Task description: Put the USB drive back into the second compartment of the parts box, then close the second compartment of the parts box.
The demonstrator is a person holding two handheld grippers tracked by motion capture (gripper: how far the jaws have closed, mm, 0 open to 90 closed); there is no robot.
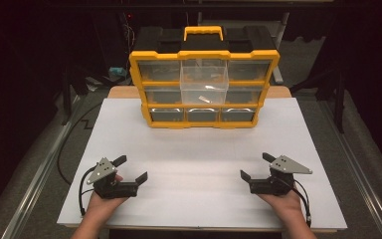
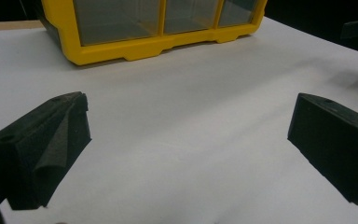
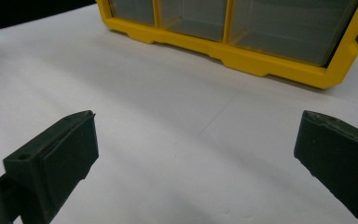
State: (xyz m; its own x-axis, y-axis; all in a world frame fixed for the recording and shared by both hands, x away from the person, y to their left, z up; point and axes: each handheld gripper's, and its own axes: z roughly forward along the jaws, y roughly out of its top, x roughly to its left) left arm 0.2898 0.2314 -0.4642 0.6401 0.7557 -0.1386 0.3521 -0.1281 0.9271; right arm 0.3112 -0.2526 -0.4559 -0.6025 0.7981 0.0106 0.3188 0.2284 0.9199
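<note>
Two grippers rested on a white table point(image 1: 199, 164), each held in one of a person's hands, with a yellow organizer box point(image 1: 204, 87) standing well apart from them at the far side. The left gripper point(image 1: 132, 169) sat near the front left of the table, its jaws spread wide and holding nothing. The right gripper point(image 1: 255, 167) mirrored it at the front right, its jaws likewise spread over bare tabletop. One clear drawer point(image 1: 204, 83) in the middle column of the box stood pulled partway out, a small pale item point(image 1: 205, 99) lying on its floor. Seen from the left gripper view, the box's point(image 2: 158, 28) bottom row of drawers faced the jaws across the bare white table point(image 2: 186, 140).
</note>
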